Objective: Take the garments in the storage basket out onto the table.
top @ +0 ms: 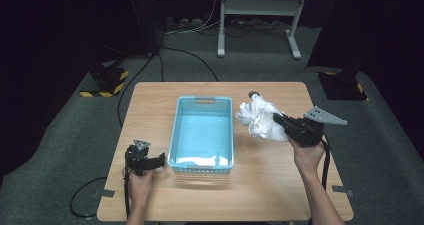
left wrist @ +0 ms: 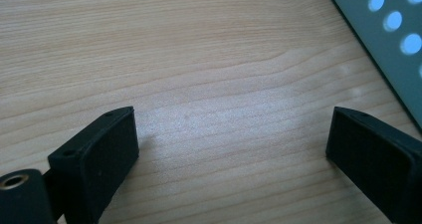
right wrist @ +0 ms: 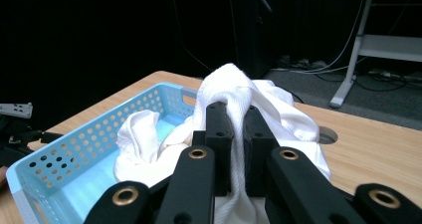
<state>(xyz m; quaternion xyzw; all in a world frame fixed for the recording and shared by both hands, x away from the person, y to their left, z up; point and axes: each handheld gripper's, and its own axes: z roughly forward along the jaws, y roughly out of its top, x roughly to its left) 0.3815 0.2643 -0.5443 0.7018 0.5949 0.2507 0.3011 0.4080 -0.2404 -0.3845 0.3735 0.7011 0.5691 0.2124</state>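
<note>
A crumpled white cloth (top: pixel 257 117) hangs just right of the light blue perforated basket (top: pixel 202 102), off the table. My right gripper (top: pixel 276 118) is shut on it; in the right gripper view its jaws pinch a fold of the cloth (right wrist: pixel 234 87) beside the basket (right wrist: pixel 74 149). Another white cloth (top: pixel 200 161) lies at the basket's near end. My left gripper (top: pixel 161 157) rests on the table left of the basket's near corner. Its jaws stand wide apart in the left gripper view with bare wood between the left gripper's (left wrist: pixel 231 139) pads.
The wooden table (top: pixel 270 185) has free room at the front right and far left. A small dark round thing (top: pixel 253 93) sits behind the cloth. Cables, a white stand's legs (top: pixel 295 45) and striped floor blocks (top: pixel 107 82) lie beyond the table.
</note>
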